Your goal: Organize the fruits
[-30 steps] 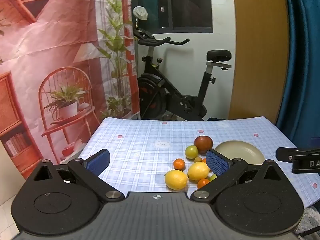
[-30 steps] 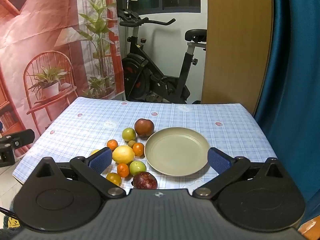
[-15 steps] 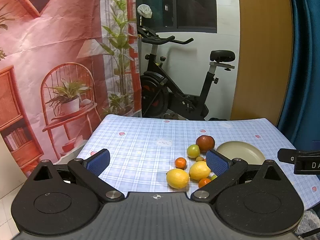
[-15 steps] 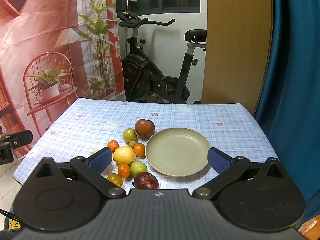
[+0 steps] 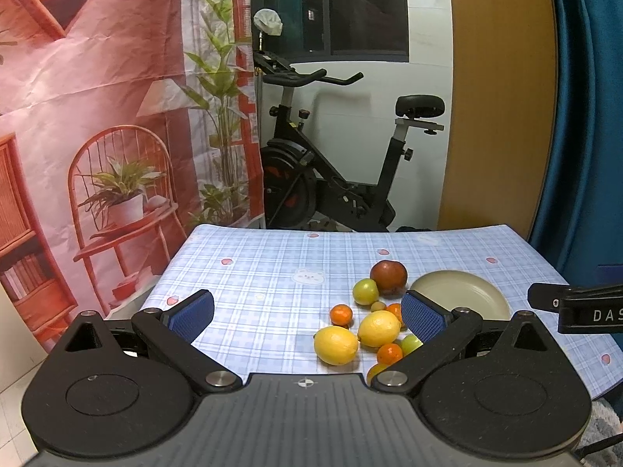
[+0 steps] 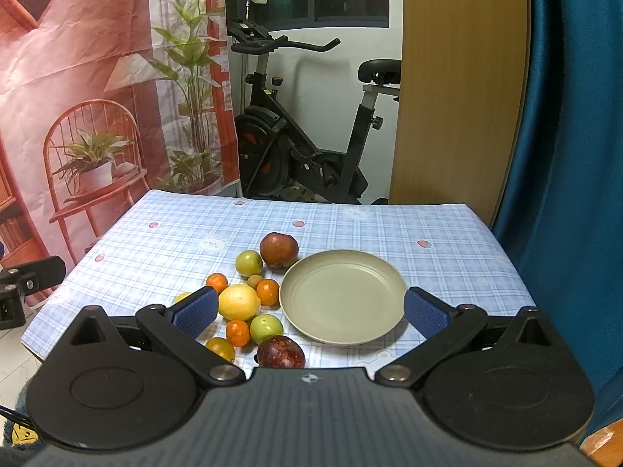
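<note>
Several fruits lie in a cluster on the checked tablecloth, left of an empty beige plate [image 6: 342,295]. Among them are a lemon [image 6: 238,302], a red apple [image 6: 278,250], a green fruit [image 6: 249,262], small oranges [image 6: 268,292] and a dark purple fruit [image 6: 281,352] nearest me. In the left wrist view two lemons [image 5: 335,344] sit side by side, with the plate [image 5: 459,295] behind the right finger. My left gripper [image 5: 307,311] is open above the table's near edge. My right gripper [image 6: 309,311] is open too, holding nothing, with the plate and fruits between its fingers' line of sight.
The table [image 6: 447,233] has a blue checked cloth and drops off at its near and side edges. Beyond it stand an exercise bike [image 6: 303,163], a printed backdrop [image 6: 97,97], a wooden panel [image 6: 459,85] and a blue curtain [image 6: 576,155]. The other gripper's tip [image 5: 576,307] shows at the right of the left view.
Both grippers stay open. The left view has tilted up and drawn slightly nearer, so the fruits sit higher between its fingers. The right view is almost unchanged.
</note>
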Available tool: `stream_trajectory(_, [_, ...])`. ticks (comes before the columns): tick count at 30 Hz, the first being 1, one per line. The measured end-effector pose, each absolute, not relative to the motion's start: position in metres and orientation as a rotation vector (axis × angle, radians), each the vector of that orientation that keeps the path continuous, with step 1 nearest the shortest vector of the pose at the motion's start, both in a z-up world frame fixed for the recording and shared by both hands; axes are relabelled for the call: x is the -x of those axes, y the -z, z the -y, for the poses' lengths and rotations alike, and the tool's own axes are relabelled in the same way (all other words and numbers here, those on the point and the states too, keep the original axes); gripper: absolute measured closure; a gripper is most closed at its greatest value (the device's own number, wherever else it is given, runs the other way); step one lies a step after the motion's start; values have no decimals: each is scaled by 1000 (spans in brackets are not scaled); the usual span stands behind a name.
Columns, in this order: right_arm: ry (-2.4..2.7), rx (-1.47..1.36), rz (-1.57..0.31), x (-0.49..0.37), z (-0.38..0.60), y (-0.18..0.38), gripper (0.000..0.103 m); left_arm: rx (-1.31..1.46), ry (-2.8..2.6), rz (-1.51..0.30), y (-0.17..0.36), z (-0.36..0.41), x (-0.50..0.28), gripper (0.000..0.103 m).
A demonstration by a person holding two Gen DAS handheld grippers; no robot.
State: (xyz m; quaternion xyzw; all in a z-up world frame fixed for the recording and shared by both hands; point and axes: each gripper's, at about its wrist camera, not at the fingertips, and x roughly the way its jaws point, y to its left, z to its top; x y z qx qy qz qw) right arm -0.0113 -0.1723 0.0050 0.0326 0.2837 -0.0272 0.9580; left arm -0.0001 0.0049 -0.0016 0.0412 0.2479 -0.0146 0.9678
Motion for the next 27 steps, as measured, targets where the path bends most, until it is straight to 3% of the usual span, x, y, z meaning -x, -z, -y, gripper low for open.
stream_trajectory(27, [58,-64,-576,11,173,-4,0,-86,36,-508,4,-2,-2,0])
